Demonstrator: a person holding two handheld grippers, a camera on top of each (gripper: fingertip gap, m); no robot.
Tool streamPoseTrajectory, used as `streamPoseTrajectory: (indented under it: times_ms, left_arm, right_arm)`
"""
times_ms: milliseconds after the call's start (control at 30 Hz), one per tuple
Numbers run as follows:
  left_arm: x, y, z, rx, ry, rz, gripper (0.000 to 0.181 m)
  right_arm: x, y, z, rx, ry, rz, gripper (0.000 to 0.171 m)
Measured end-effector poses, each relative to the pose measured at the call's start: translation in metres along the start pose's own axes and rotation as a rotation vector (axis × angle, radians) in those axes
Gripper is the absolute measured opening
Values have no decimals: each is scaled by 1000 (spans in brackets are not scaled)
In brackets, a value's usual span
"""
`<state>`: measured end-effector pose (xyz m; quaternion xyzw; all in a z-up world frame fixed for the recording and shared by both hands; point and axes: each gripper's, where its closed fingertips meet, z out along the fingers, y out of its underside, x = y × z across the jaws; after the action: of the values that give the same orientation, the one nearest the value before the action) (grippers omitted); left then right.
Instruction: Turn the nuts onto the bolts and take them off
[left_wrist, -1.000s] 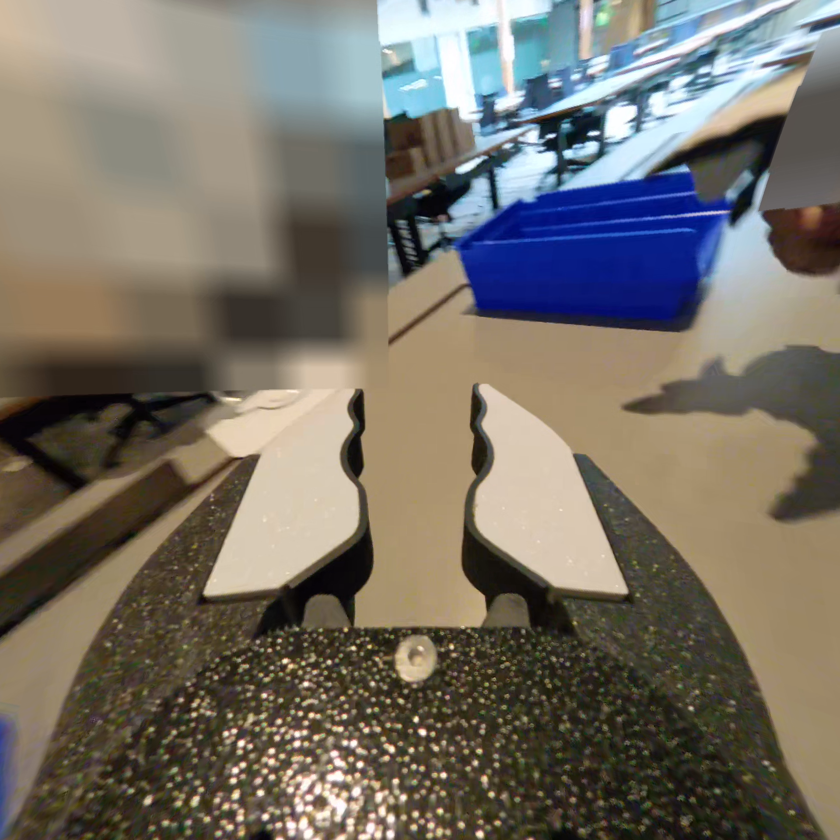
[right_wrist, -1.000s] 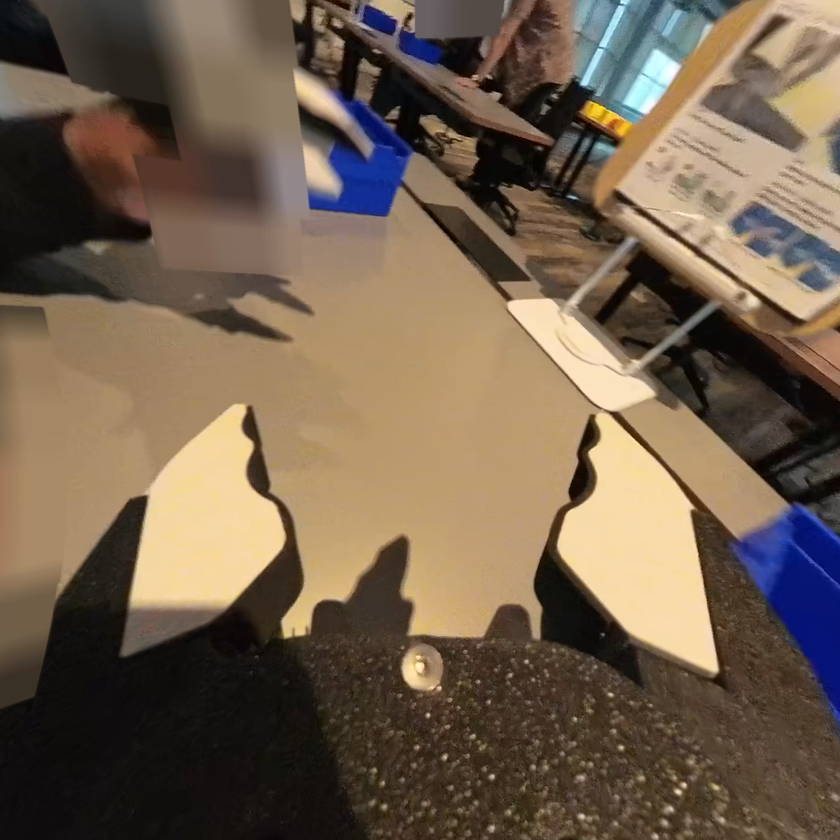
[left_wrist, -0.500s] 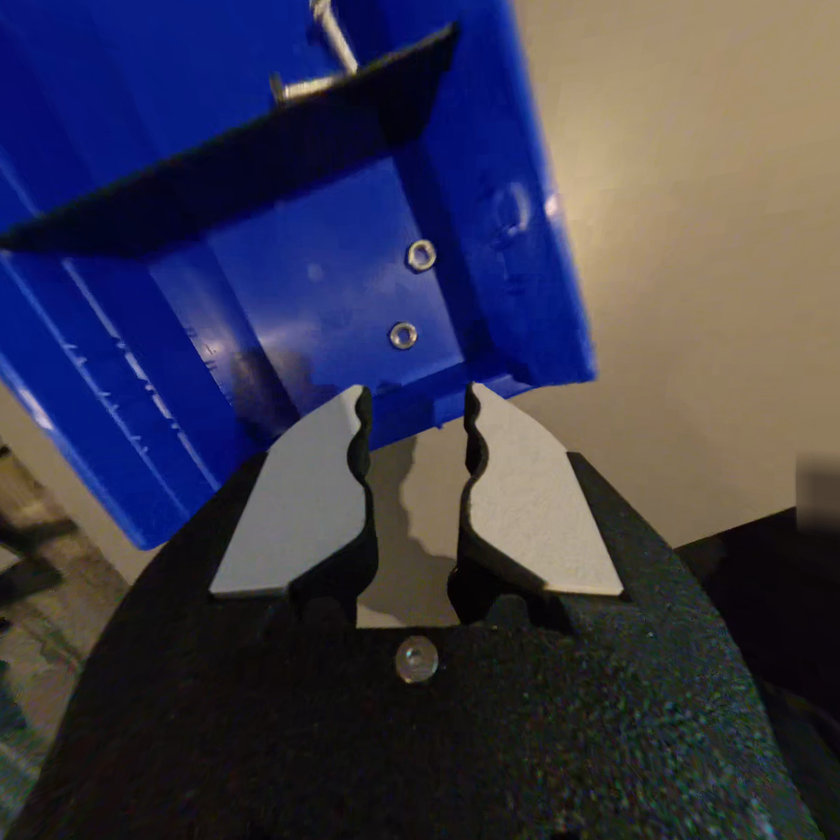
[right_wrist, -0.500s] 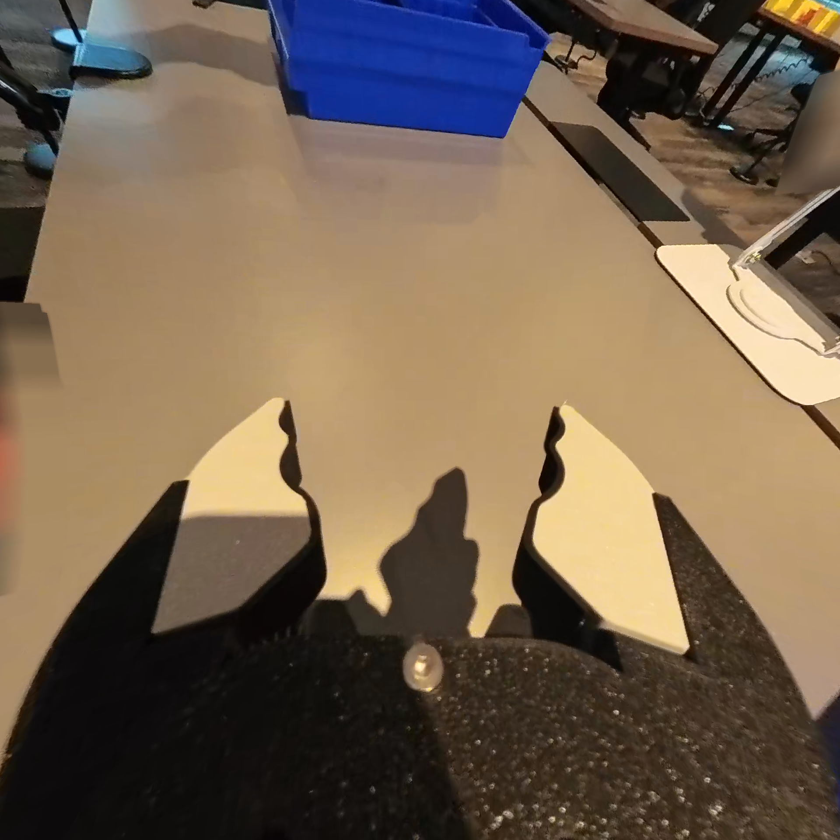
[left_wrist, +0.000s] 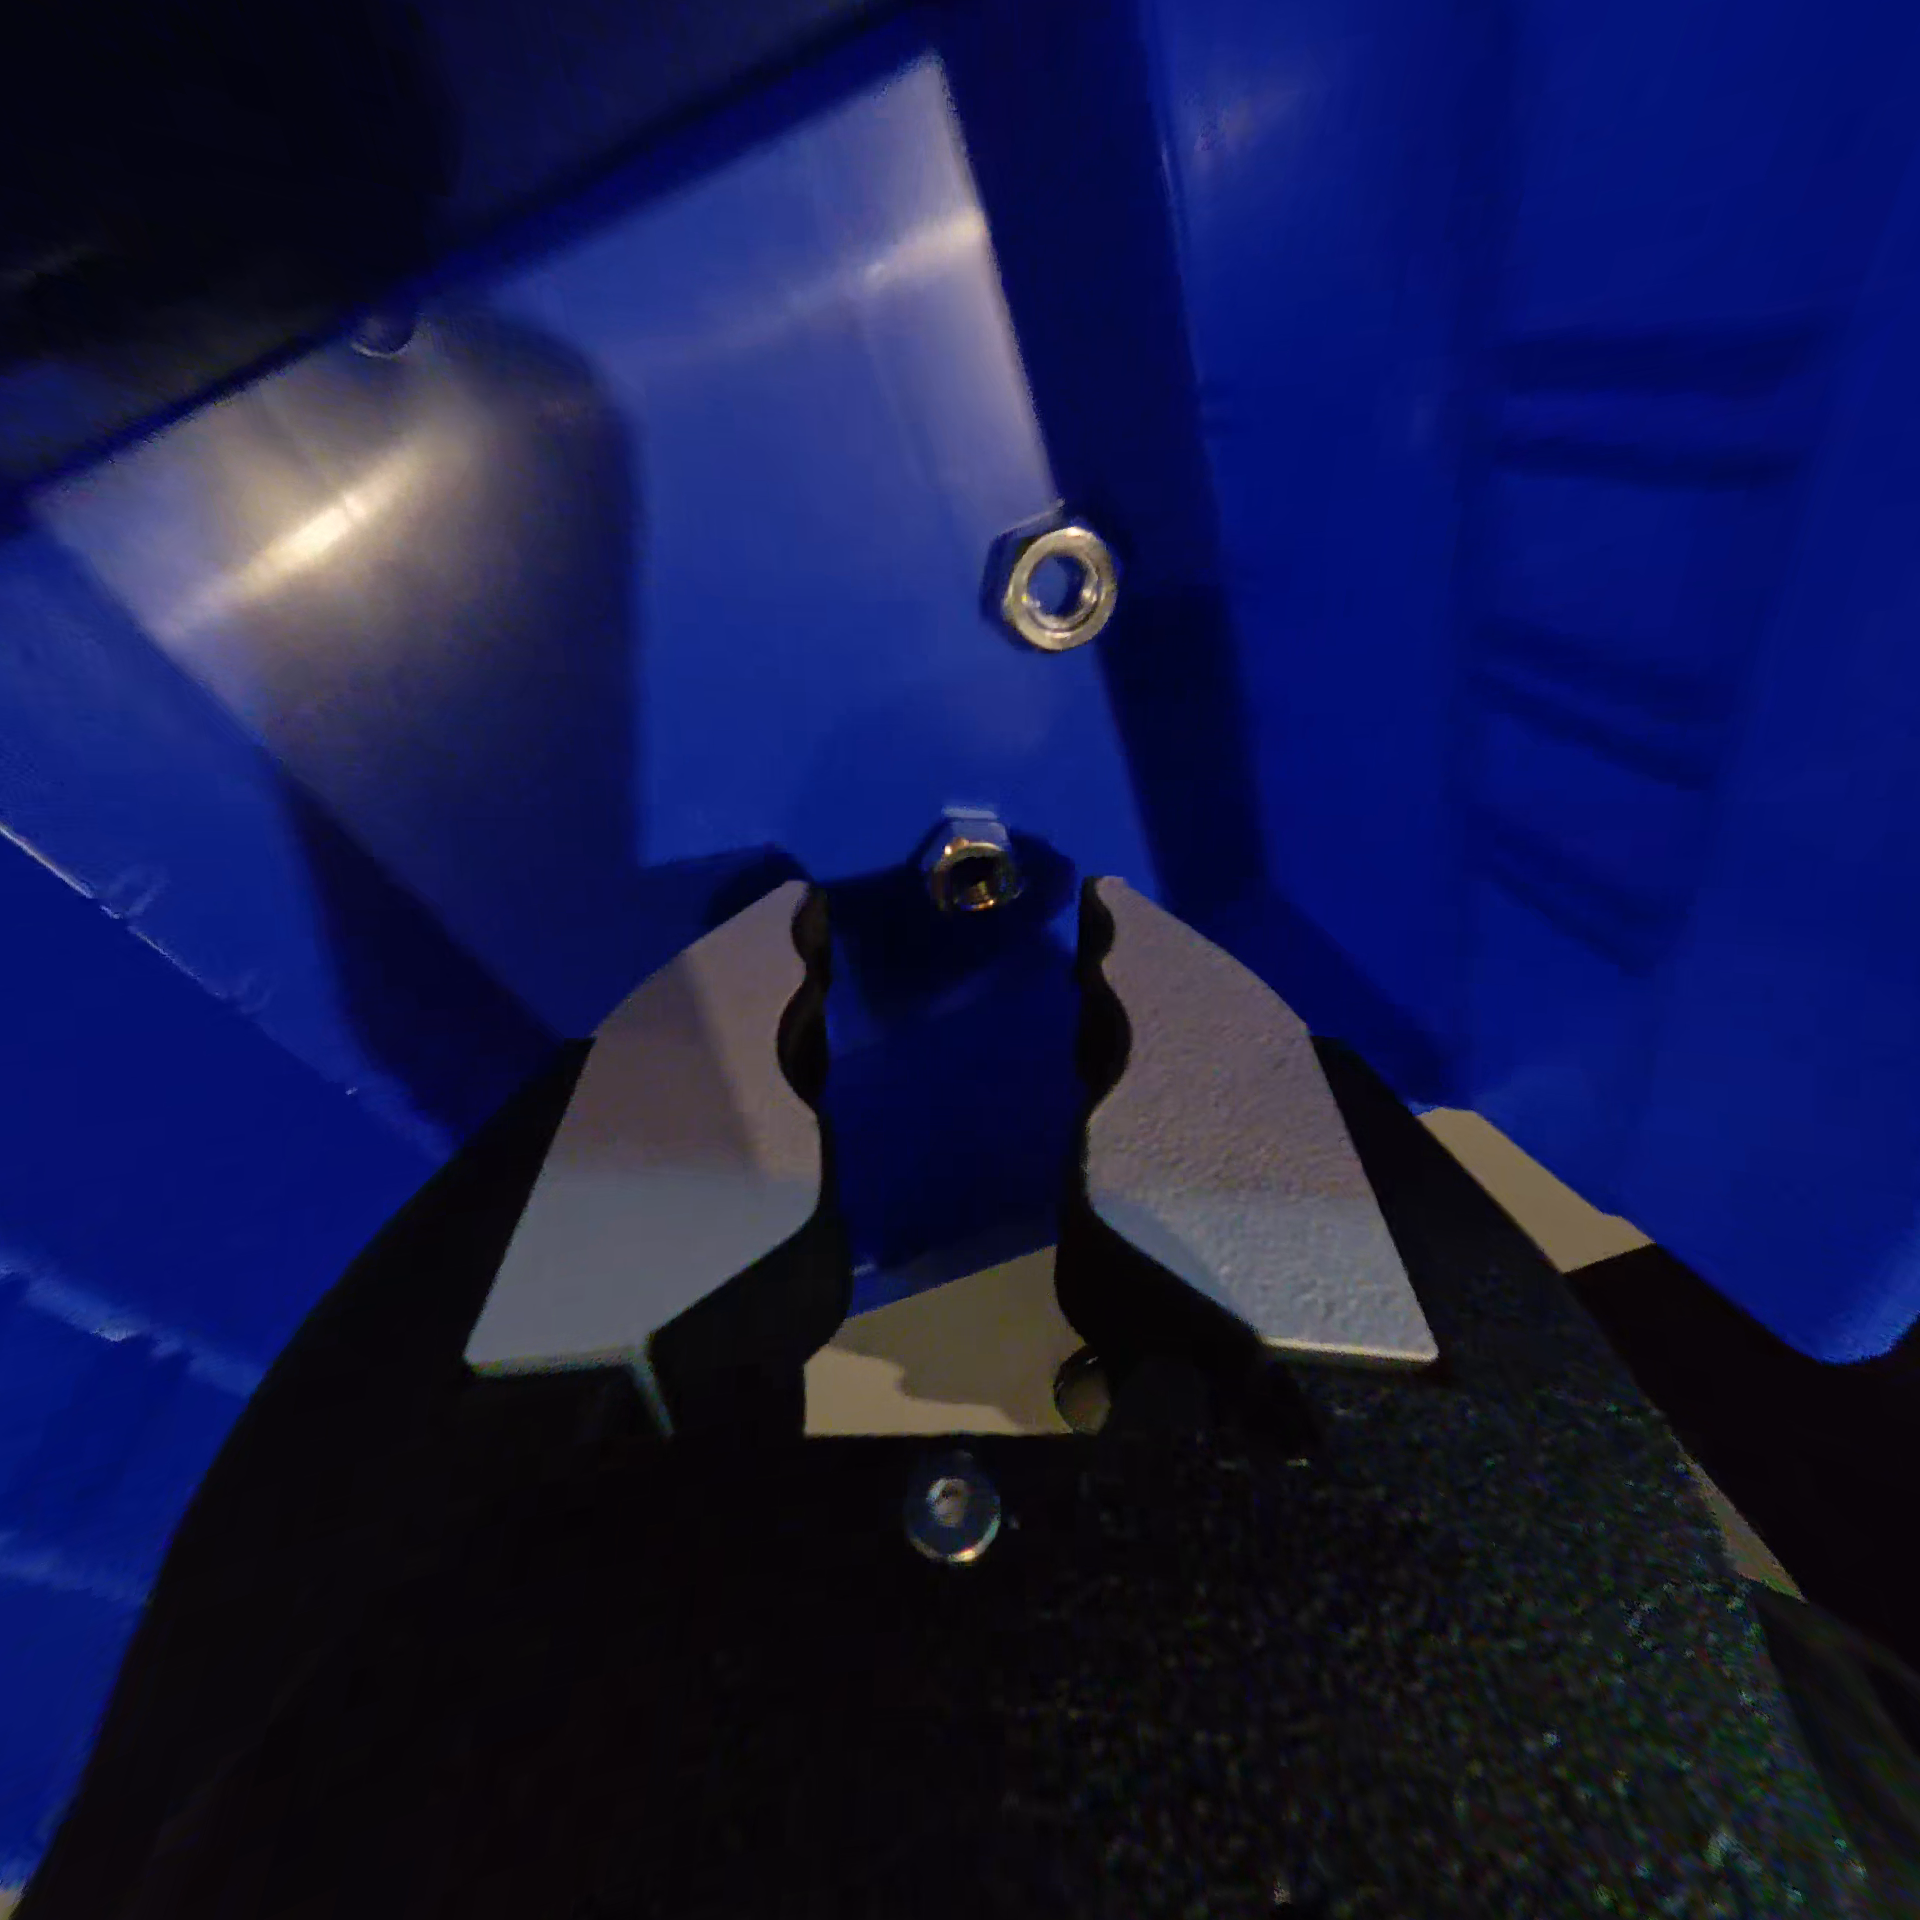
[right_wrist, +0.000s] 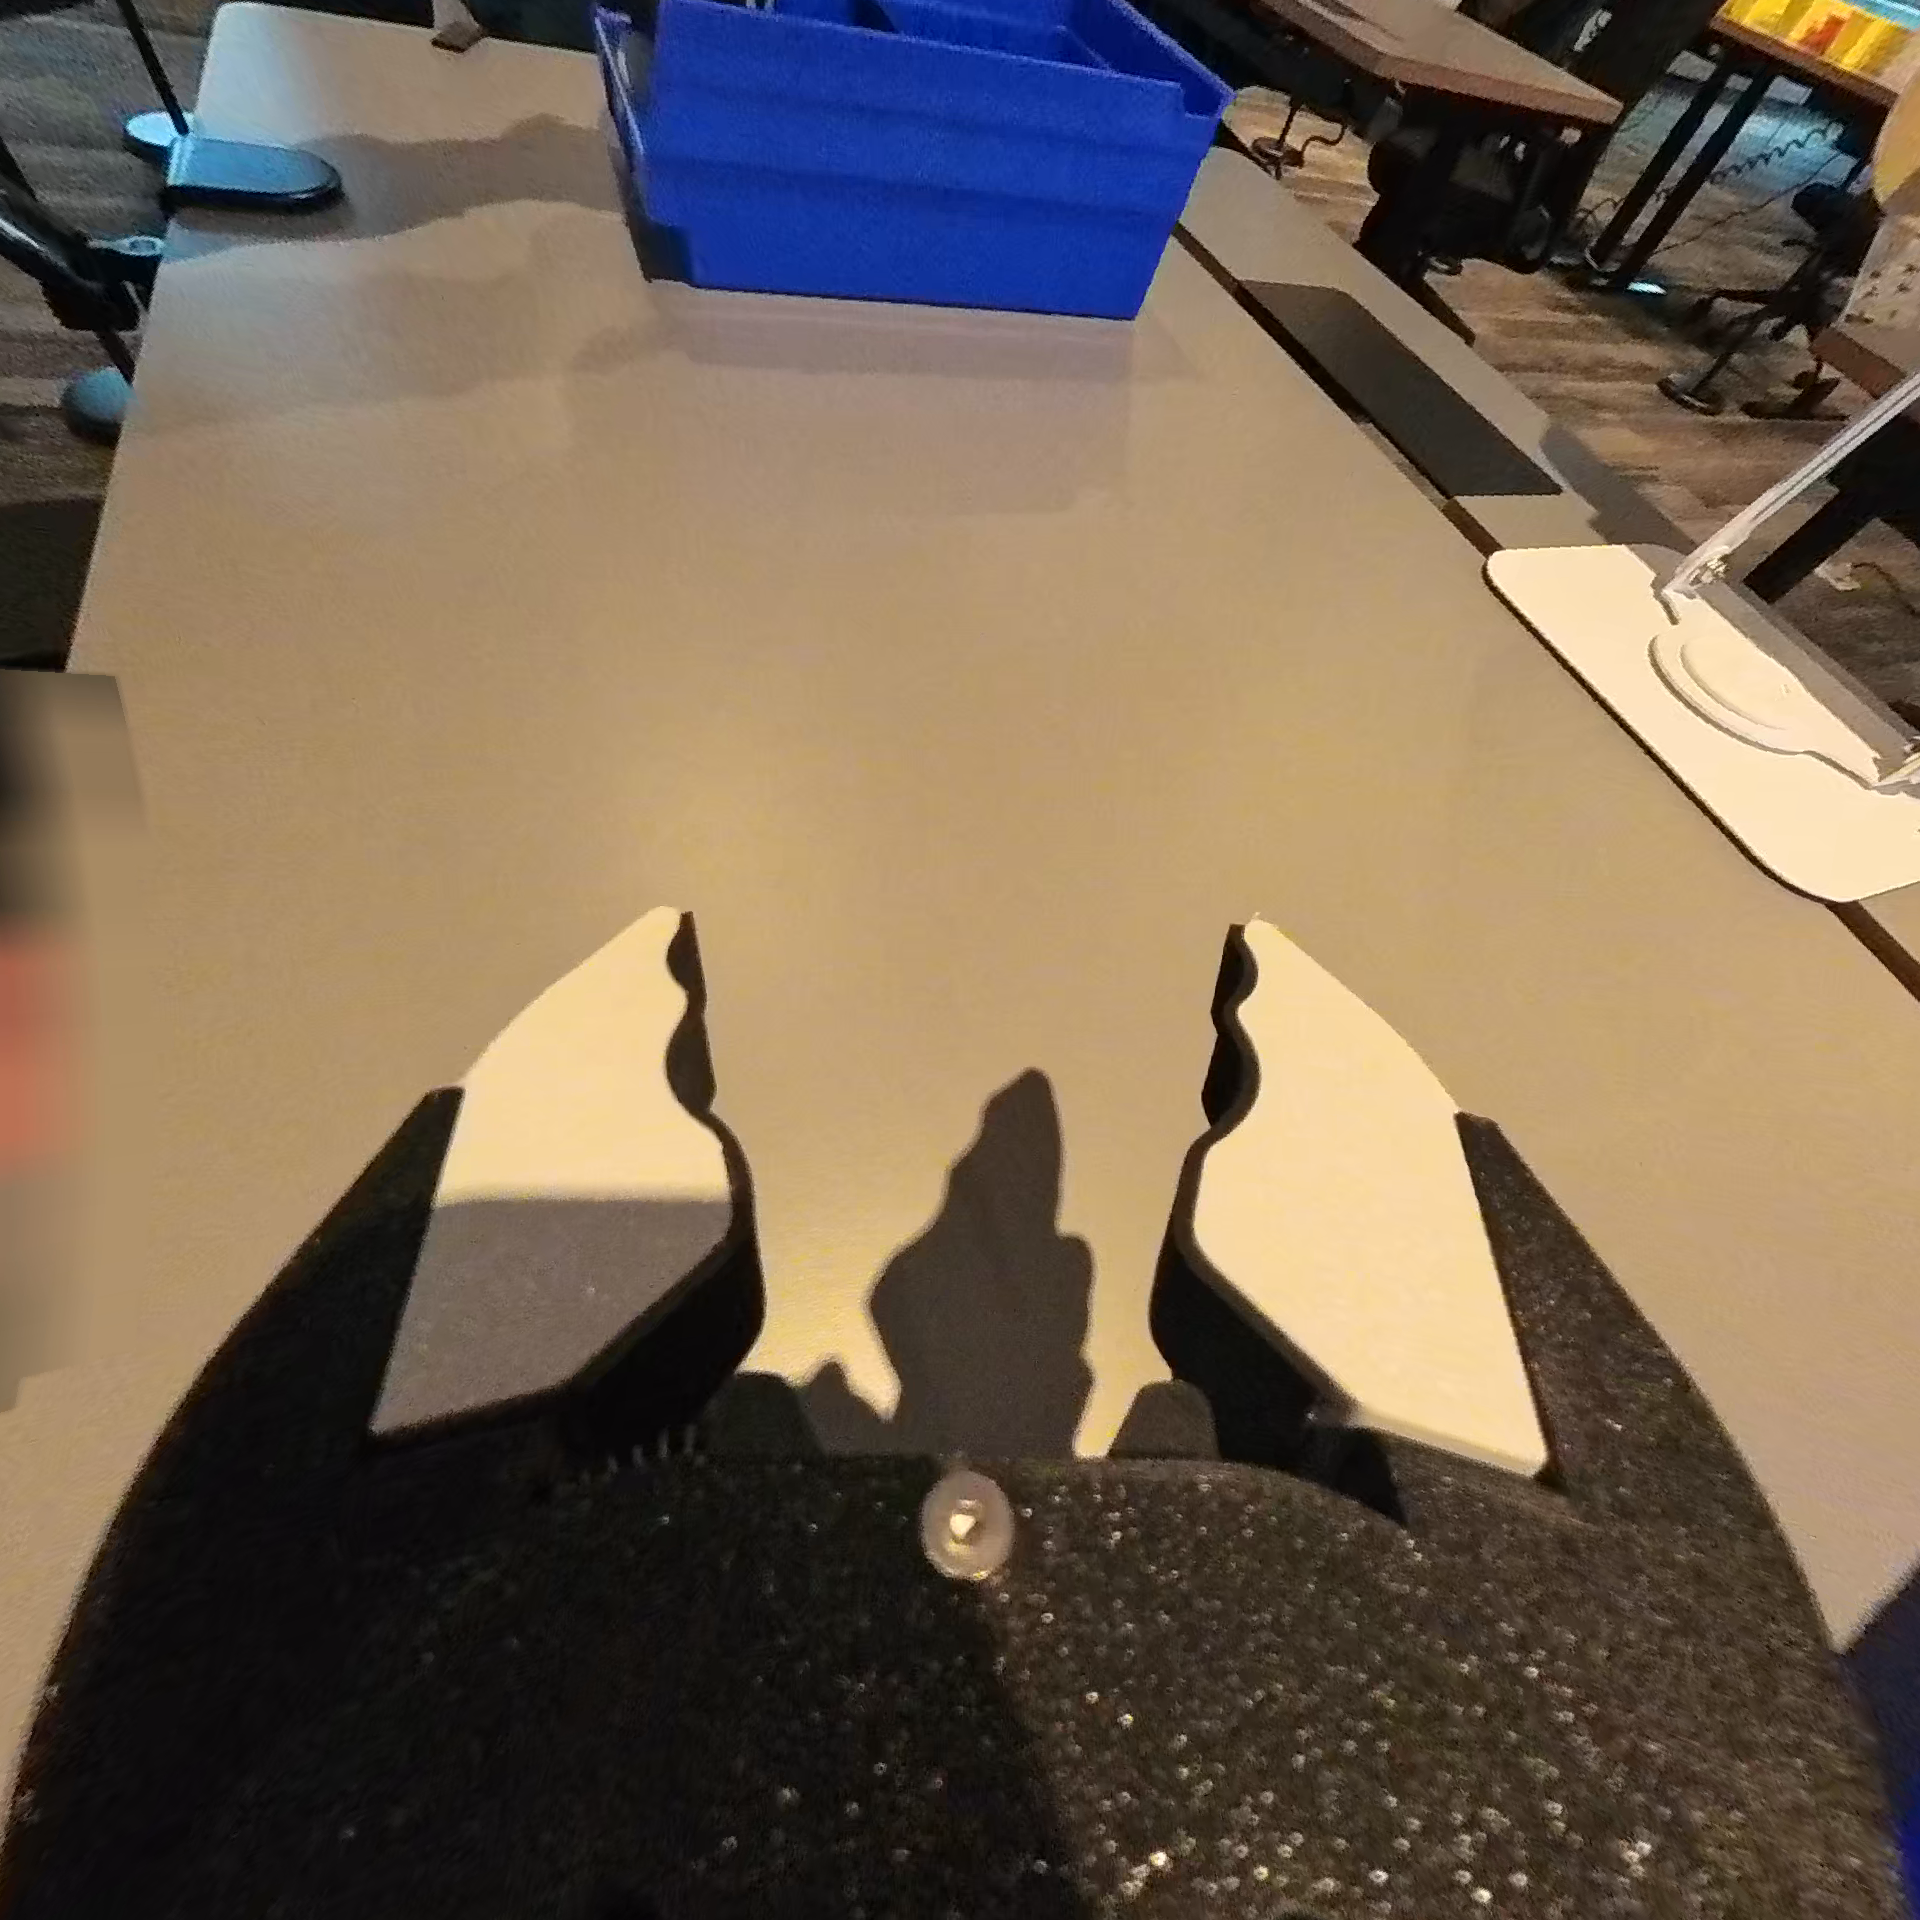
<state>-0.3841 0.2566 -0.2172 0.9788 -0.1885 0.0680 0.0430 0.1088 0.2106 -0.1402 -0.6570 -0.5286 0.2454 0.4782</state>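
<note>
The left gripper (left_wrist: 945, 904) reaches down into a compartment of a deep blue plastic bin (left_wrist: 1558, 520), its jaws apart and holding nothing, lined up on either side of a small silver hexagonal steel nut (left_wrist: 971, 871) that lies flat on the bin floor just ahead of the tips. This placement suggests the nut is about to be picked up so it can be threaded onto a bolt. A second silver hexagonal nut (left_wrist: 1055, 590) lies farther from the gripper, beside the bin's right inner wall. Two nuts are visible in this compartment; no bolts show in either view. The right gripper (right_wrist: 961, 925) hovers over a bare stretch of the smooth grey worktop (right_wrist: 831, 623), jaws wide apart and empty, probably waiting its turn. Far across the worktop from it stands another blue plastic divided bin (right_wrist: 914, 197). To the right of that gripper, a white flat stand base (right_wrist: 1714, 717) sits at the worktop's edge.
</note>
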Motion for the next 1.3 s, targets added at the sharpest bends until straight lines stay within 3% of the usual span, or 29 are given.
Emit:
streamPoseTrajectory:
  times_ms: [100,233,533,600,733,1067,1200,1300]
  left_arm:
    - [1,-2,0,-8,-10,0,40]
    - [10,-1,2,-45,16,-8,18]
    - [9,-3,2,-10,52,-39,15]
    - [2,-7,-2,58,30,-45,3]
    - [-3,-12,-18,232,21,-64,3]
    - [-2,-8,-34,347,25,-36,3]
    - [18,-18,-74,550,47,-2,2]
    - [60,-19,-110,709,74,94,2]
  right_arm:
    - [0,0,0,2,3,0,94]
    - [-1,0,0,-2,8,-4,93]
    - [-1,-1,-3,11,15,-2,92]
    - [-1,-3,-4,23,14,-1,91]
    - [-2,-4,-4,34,6,5,90]
    - [-8,-1,7,5,-7,-3,89]
    - [-9,-1,10,3,-19,0,88]
    - [-11,-2,17,-11,-42,-3,88]
